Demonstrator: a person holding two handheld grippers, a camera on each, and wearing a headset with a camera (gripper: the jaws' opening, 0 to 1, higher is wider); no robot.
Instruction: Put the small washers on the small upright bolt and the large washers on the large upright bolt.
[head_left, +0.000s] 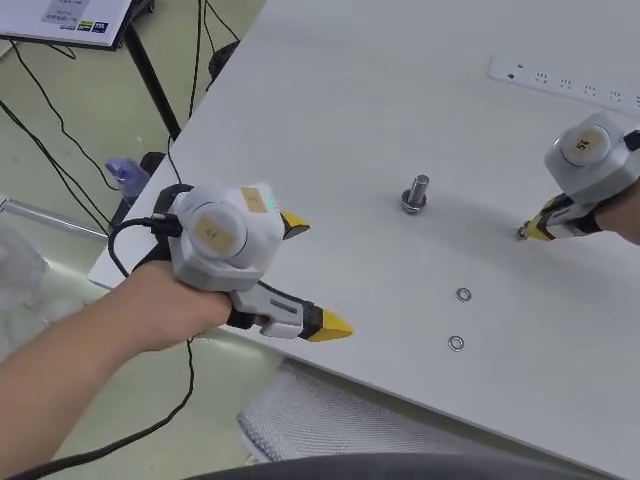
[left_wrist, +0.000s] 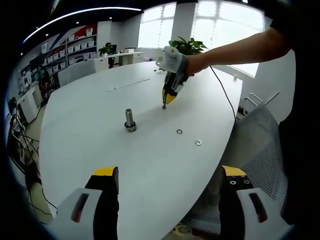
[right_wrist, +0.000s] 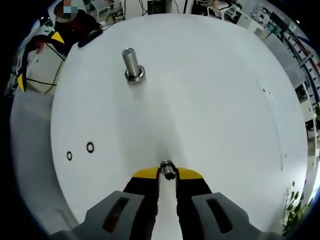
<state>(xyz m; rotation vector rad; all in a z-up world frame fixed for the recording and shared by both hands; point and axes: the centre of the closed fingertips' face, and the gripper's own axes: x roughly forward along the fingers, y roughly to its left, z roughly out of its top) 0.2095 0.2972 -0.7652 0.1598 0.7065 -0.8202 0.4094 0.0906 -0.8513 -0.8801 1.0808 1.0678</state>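
Washers (head_left: 463, 294) x2 loose on table (head_left: 350, 120), R tongs (right_wrist: 167, 176) pinch small bolt (right_wrist: 167, 169), L tongs (left_wrist: 169, 172) wide open, empty

The left gripper (head_left: 318, 275) hangs with jaws spread wide over the white table's (head_left: 330, 110) near edge, the right gripper (head_left: 530, 232) pinches the small bolt (head_left: 521, 234) on the tabletop, and two washers (head_left: 463, 294) lie near the large bolt (head_left: 416, 193).

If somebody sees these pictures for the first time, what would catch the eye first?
The large bolt stands upright in the middle, with two loose washers lying nearer the person. At the right, the right gripper has its jaws closed on the small bolt; the left gripper is open at left.
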